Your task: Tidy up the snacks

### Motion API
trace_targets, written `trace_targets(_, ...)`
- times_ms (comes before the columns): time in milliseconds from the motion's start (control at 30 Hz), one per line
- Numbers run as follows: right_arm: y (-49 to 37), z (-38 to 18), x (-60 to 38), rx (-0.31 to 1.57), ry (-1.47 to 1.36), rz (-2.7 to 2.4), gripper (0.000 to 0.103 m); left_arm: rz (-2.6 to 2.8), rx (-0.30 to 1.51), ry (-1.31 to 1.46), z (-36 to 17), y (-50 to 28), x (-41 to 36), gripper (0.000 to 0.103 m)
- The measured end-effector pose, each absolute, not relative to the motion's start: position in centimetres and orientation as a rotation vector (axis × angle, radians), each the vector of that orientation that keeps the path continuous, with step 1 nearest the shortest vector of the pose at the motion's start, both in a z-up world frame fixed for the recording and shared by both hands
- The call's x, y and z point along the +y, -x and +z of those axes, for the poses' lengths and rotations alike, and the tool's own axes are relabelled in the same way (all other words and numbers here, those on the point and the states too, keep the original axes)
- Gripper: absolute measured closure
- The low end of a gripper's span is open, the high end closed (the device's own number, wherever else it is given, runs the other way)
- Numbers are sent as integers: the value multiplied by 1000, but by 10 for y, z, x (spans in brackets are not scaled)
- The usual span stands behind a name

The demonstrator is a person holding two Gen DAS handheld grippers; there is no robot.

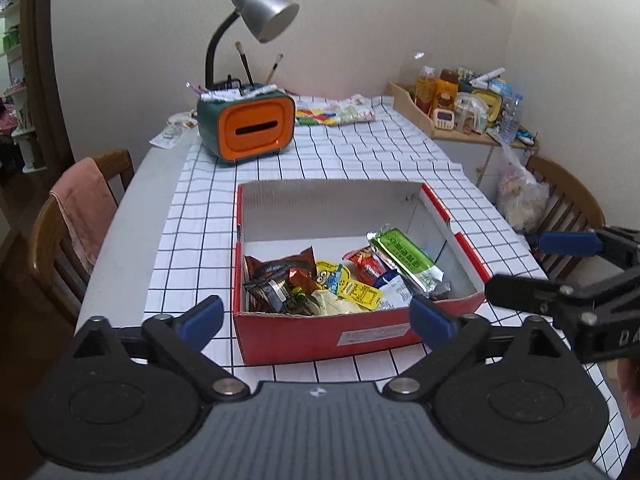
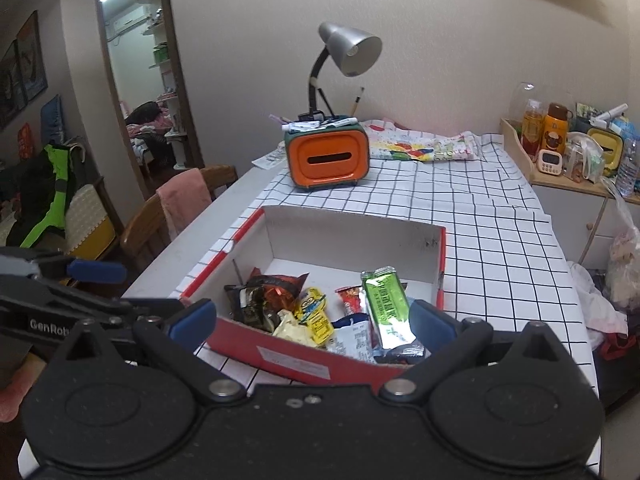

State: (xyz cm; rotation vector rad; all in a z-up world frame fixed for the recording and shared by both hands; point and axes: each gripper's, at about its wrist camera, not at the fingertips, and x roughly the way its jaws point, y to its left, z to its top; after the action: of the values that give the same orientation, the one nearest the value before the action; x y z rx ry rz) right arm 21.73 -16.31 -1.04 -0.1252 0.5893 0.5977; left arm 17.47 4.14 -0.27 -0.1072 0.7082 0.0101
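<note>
A red cardboard box with a white inside stands on the checked tablecloth. It holds several snack packets: a green bar, a yellow Minions pouch, a red packet and dark brown wrappers. My left gripper is open and empty, just before the box's near wall. My right gripper is open and empty at the box's near right corner. The right gripper also shows in the left wrist view.
A green and orange tissue box with pens and a grey desk lamp stand at the table's far end. A folded colourful cloth lies beside it. Wooden chairs flank the table. A cluttered tray is at right.
</note>
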Motion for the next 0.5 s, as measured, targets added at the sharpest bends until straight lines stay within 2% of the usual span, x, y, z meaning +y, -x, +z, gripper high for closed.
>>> trace_targets(500, -197, -7, -173, 570, 77, 589, 0, -5, 674, 121, 6, -153, 37, 0)
